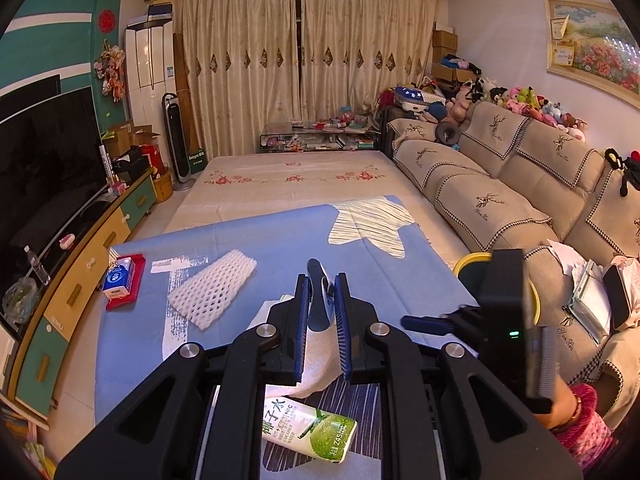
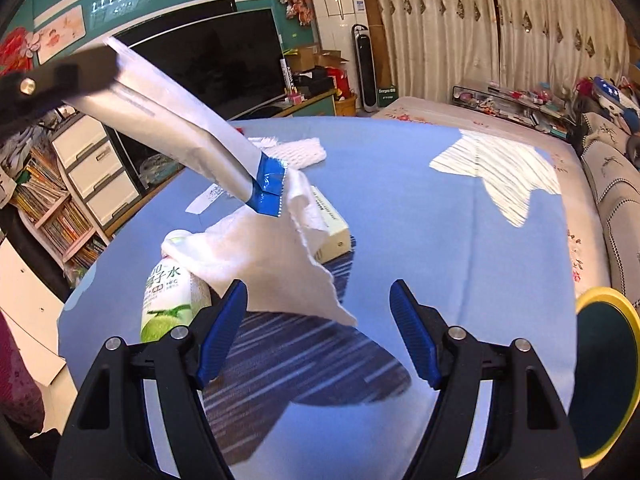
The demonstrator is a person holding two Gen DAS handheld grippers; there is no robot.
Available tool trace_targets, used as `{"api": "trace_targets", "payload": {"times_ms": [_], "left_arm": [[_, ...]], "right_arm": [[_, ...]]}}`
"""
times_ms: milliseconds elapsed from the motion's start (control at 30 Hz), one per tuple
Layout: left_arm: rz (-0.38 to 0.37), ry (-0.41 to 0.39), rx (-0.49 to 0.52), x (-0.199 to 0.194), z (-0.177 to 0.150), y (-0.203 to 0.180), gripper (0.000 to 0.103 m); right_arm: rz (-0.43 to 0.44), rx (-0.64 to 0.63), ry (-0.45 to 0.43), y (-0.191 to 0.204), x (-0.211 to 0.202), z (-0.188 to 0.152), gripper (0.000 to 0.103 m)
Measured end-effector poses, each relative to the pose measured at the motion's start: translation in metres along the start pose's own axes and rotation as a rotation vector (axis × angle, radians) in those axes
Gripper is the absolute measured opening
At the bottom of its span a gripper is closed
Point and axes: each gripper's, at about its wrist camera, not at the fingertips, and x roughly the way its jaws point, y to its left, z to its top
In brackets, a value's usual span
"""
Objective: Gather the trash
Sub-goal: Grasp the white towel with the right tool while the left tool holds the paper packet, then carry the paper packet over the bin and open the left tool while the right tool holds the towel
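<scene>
My left gripper (image 1: 323,292) is shut on a silver and blue foil wrapper (image 1: 319,300), held above the blue tablecloth (image 1: 280,240). The wrapper also shows in the right wrist view (image 2: 192,136), hanging from the left gripper's finger at upper left. My right gripper (image 2: 318,300) is open and empty, low over the table. A crumpled white tissue (image 2: 276,268) lies just ahead of it, over a green coconut water bottle (image 2: 168,296) and beside a cream box (image 2: 332,232). White foam fruit netting (image 1: 212,288) lies left of the left gripper. A yellow-rimmed bin (image 2: 600,376) stands at the table's right edge.
A red tray with a blue tissue pack (image 1: 122,280) sits at the table's left edge. A beige sofa (image 1: 500,184) runs along the right, a TV (image 1: 44,168) on a cabinet along the left. My right gripper's body (image 1: 504,312) is at the right of the left wrist view.
</scene>
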Motion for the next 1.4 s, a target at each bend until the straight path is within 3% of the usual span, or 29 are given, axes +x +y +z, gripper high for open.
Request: {"api": "trace_targets", "payload": {"times_ms": [100, 167, 233, 533, 733, 933, 1100, 1400], "left_arm": [[-0.003, -0.009, -0.003, -0.002, 0.000, 0.002, 0.014], [-0.003, -0.016, -0.006, -0.004, 0.000, 0.004, 0.014], [-0.005, -0.025, -0.011, -0.006, 0.001, 0.006, 0.014], [-0.002, -0.096, -0.015, -0.027, 0.012, 0.008, 0.014], [0.001, -0.070, -0.004, -0.012, 0.015, -0.002, 0.014], [0.018, -0.062, -0.014, -0.002, 0.018, -0.003, 0.014], [0.025, -0.057, -0.009, -0.001, 0.020, 0.000, 0.014], [-0.005, -0.041, 0.000, 0.010, 0.022, -0.002, 0.014]], "right_arm": [[0.015, 0.016, 0.026, 0.000, 0.016, 0.004, 0.052], [0.032, 0.036, 0.033, -0.002, 0.021, 0.005, 0.015], [0.025, 0.061, 0.047, -0.006, 0.023, 0.005, 0.002], [-0.048, 0.181, 0.089, -0.036, 0.013, -0.025, 0.001], [-0.002, 0.220, -0.012, -0.045, -0.027, -0.022, 0.001], [0.048, 0.185, -0.143, -0.040, -0.060, 0.029, 0.001], [0.017, 0.163, -0.216, -0.037, -0.083, 0.055, 0.001], [-0.095, 0.187, -0.325, -0.054, -0.158, 0.038, 0.001]]}}
